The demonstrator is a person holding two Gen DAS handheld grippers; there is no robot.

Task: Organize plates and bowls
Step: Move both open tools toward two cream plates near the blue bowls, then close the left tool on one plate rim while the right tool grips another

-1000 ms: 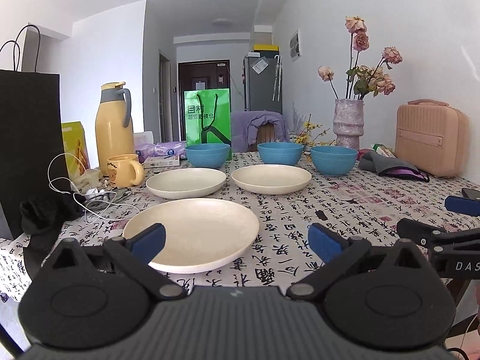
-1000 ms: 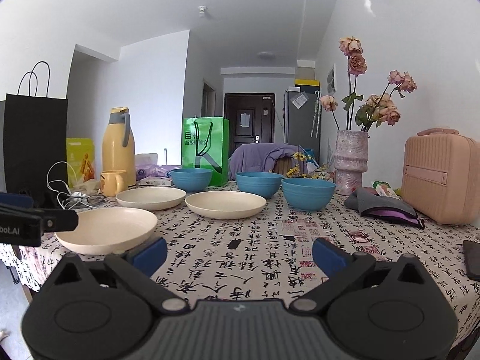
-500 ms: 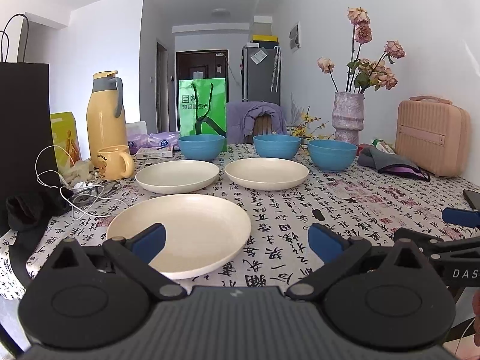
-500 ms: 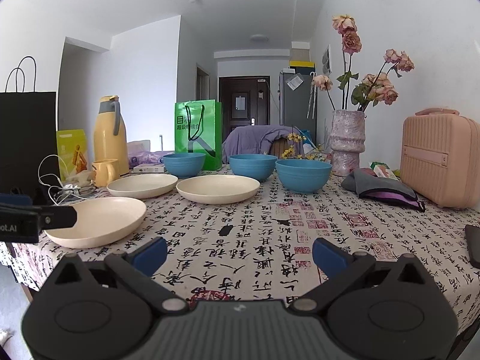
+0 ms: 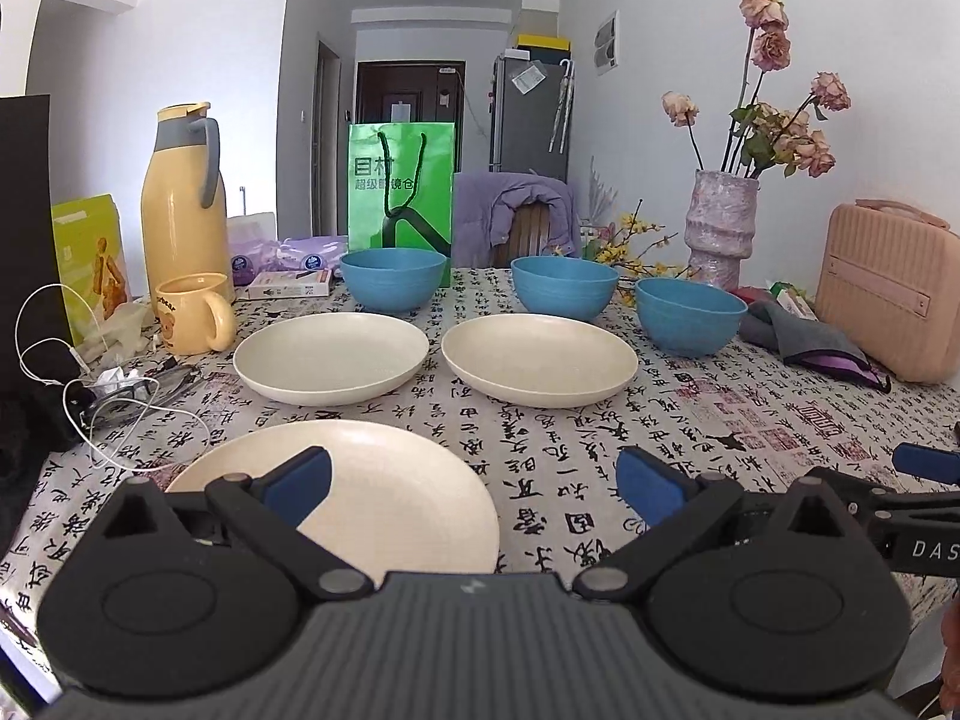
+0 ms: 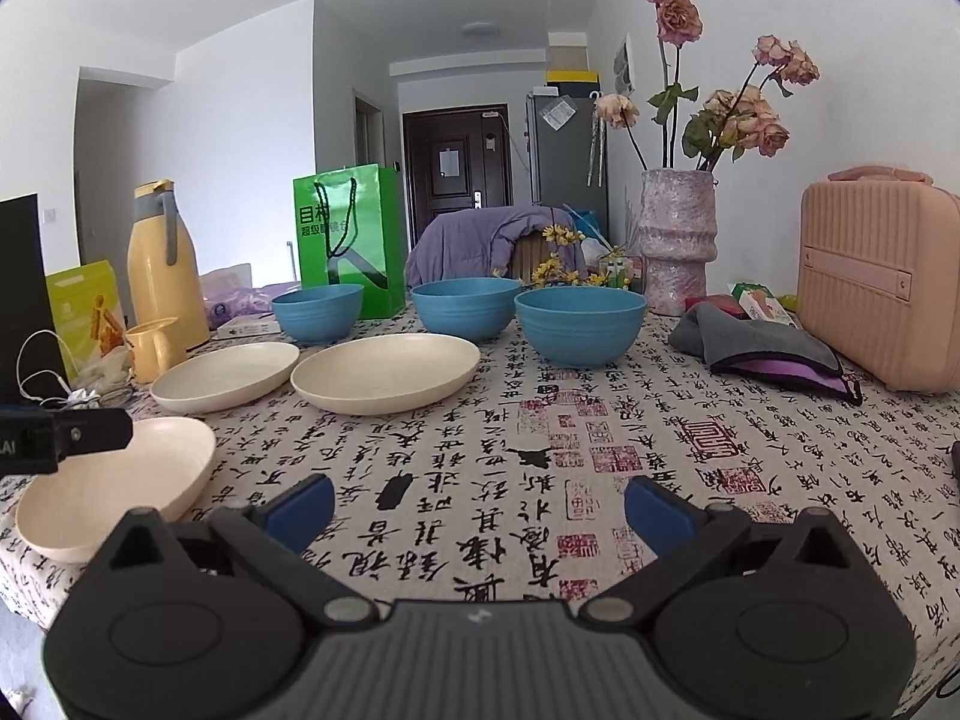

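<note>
Three cream plates lie on the patterned tablecloth: a near one point(image 5: 372, 492) under my left gripper's left finger, and two side by side behind it, one to the left point(image 5: 330, 357) and one to the right point(image 5: 540, 360). Three blue bowls stand in a row behind them, at the left point(image 5: 393, 279), middle point(image 5: 564, 288) and right point(image 5: 690, 315). My left gripper point(image 5: 474, 483) is open and empty over the near plate's right part. My right gripper point(image 6: 477, 507) is open and empty over bare cloth, to the right of the near plate point(image 6: 120, 492). The bowls point(image 6: 579, 324) show ahead of it.
A yellow jug point(image 5: 183, 198), a yellow mug point(image 5: 192, 312) and white cables point(image 5: 90, 396) sit at the left. A green bag point(image 5: 402, 192) stands behind the bowls. A vase with flowers point(image 5: 720, 228), a pink case point(image 5: 888, 294) and a grey pouch point(image 5: 810, 342) are at the right.
Both grippers have moved forward over the table and tilted down a little. The plates and bowls look nearer. Both stay open. No dish has moved.
</note>
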